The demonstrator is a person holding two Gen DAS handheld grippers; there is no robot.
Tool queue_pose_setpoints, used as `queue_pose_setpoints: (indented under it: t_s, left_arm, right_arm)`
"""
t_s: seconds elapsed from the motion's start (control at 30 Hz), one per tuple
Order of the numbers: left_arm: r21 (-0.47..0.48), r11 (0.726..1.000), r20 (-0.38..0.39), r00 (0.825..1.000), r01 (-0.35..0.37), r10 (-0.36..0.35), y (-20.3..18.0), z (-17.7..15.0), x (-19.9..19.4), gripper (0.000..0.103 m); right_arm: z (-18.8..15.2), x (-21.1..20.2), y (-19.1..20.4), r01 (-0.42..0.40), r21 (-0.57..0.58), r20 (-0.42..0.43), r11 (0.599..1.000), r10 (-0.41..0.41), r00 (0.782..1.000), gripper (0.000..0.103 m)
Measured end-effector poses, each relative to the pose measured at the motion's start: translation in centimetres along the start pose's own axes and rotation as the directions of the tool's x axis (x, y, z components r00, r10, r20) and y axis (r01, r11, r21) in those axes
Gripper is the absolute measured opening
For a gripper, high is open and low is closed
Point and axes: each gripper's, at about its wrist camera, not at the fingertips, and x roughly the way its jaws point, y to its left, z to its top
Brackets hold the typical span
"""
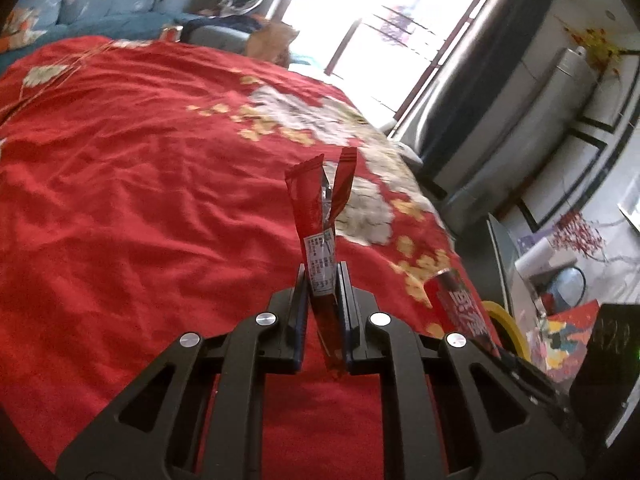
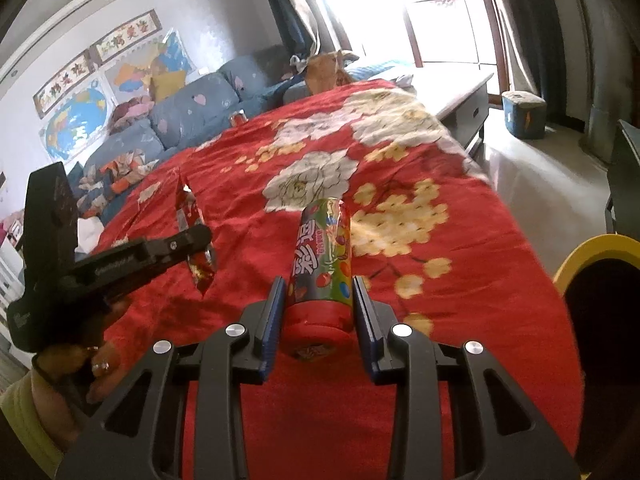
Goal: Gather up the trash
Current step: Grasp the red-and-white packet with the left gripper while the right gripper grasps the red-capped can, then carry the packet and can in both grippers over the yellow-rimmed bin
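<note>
A long red snack wrapper (image 1: 316,216) with a white label stands upright between the fingers of my left gripper (image 1: 322,270), which is shut on its lower part. The right wrist view shows the same wrapper (image 2: 188,208) hanging in the left gripper (image 2: 200,236), held by a hand at the left. My right gripper (image 2: 319,282) is shut on a colourful candy tube (image 2: 324,248) with a red cap, gripping it near the cap end above the bed. That tube (image 1: 456,304) also shows at the lower right of the left wrist view.
A red floral bedspread (image 2: 440,280) fills both views. A yellow-rimmed dark bin (image 2: 596,252) stands off the bed's right side. Blue sofa cushions (image 2: 192,112), a small can (image 2: 239,119) and a brown bag (image 2: 324,72) are at the far end. A grey cabinet (image 2: 460,96) stands by the window.
</note>
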Motion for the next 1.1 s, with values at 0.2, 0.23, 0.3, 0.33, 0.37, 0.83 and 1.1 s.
queue_pose_setpoints:
  t_s: [0.2, 0.23, 0.3, 0.33, 0.37, 0.83, 1.1]
  left_arm:
    - [0.055, 0.998, -0.001, 0.999, 0.033, -0.033, -2.4, -0.6, -0.4, 0.008]
    - [0.063, 0.997, -0.002, 0.999, 0.038, -0.038, -2.8, -0.7, -0.4, 0.008]
    - [0.083, 0.995, -0.006, 0.999, 0.051, -0.051, -3.6, -0.9, -0.5, 0.008]
    - [0.096, 0.994, -0.009, 0.998, 0.06, -0.059, -4.1, -1.1, -0.6, 0.008]
    - [0.107, 0.992, -0.011, 0.998, 0.066, -0.066, -4.5, -1.2, -0.6, 0.008]
    - [0.22, 0.965, -0.032, 0.99, 0.143, -0.139, -9.8, -2.6, -1.5, 0.008]
    - [0.271, 0.947, -0.05, 0.985, 0.173, -0.166, -12.3, -3.6, -1.5, 0.008]
  right_arm:
    - [0.5, -1.9, -1.2, 0.03, 0.001, 0.039, 1.0, -0.03, 0.999, 0.031]
    - [0.5, -2.1, -1.4, 0.034, 0.004, 0.044, 0.999, -0.034, 0.998, 0.031]
    - [0.4, -2.6, -1.9, 0.043, 0.01, 0.051, 0.999, -0.043, 0.998, 0.031]
    - [0.4, -2.9, -2.2, 0.05, 0.014, 0.055, 0.999, -0.051, 0.997, 0.031]
    - [0.4, -3.2, -2.6, 0.056, 0.019, 0.059, 0.998, -0.058, 0.997, 0.031]
    - [-0.1, -6.7, -7.0, 0.132, 0.089, 0.106, 0.987, -0.141, 0.984, 0.031]
    - [-0.5, -8.3, -9.3, 0.169, 0.124, 0.12, 0.978, -0.183, 0.976, 0.03]
